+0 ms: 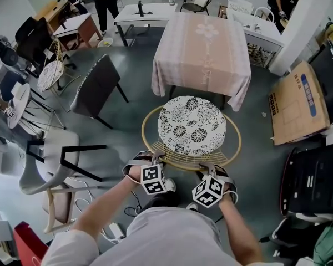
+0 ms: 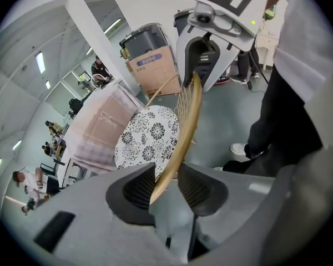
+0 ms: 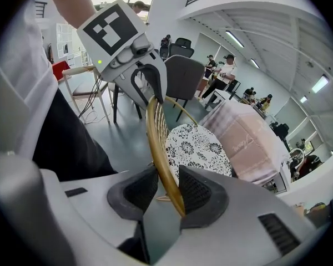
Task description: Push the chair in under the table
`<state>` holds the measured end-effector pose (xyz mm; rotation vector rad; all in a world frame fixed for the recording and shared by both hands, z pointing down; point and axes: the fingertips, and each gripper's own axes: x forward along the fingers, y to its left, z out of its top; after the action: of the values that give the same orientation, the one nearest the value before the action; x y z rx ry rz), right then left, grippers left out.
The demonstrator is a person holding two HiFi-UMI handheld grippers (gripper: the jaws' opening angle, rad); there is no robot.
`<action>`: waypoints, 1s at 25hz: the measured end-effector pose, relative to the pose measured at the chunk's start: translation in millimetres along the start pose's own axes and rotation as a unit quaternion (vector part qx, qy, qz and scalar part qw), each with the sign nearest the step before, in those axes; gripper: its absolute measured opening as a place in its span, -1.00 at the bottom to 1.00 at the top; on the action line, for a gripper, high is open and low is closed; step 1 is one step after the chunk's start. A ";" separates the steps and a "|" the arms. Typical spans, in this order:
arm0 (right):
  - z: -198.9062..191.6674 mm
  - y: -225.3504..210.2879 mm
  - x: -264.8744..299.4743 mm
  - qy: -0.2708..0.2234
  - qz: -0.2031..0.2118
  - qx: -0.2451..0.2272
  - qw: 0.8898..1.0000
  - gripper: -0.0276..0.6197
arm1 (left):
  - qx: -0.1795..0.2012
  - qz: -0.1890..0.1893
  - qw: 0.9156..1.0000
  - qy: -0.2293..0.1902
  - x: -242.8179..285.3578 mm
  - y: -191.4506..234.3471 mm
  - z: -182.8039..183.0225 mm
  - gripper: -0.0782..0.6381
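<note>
The chair has a round flower-patterned cushion (image 1: 191, 125) and a gold wire back rim (image 1: 183, 162), and its seat front meets the hanging edge of the pink cloth on the table (image 1: 202, 49). My left gripper (image 1: 154, 158) is shut on the left part of that rim. The right gripper (image 1: 212, 169) is shut on the right part. In the left gripper view the gold rim (image 2: 184, 129) runs slantwise between the pads of the left gripper (image 2: 166, 184), with the right gripper (image 2: 198, 65) further along it. In the right gripper view the rim (image 3: 155, 143) lies between the pads of the right gripper (image 3: 167, 190).
A dark chair (image 1: 97, 85) stands left of the table and a white chair (image 1: 44, 165) lies nearer on the left. A cardboard box (image 1: 297, 101) and black cases (image 1: 316, 182) sit on the right. Desks and people fill the back of the room.
</note>
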<state>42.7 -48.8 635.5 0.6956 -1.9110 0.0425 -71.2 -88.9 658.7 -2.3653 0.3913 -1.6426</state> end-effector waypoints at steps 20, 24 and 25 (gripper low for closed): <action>20.4 -65.7 32.9 0.029 -0.052 0.020 0.998 -0.62 | 0.018 0.002 1.000 -0.006 30.2 77.5 1.8 -0.43; 22.7 -76.4 38.0 0.029 -0.056 0.023 0.998 -0.62 | 0.017 0.003 1.000 -0.003 35.3 89.0 3.0 -0.43; 23.2 -79.1 39.2 0.028 -0.056 0.024 0.998 -0.62 | 0.016 0.004 1.000 -0.002 36.7 92.0 3.5 -0.43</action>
<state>50.8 -139.7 636.6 0.8248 -1.8190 0.0363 -63.5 -187.7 658.4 -2.3409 0.3690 -1.6278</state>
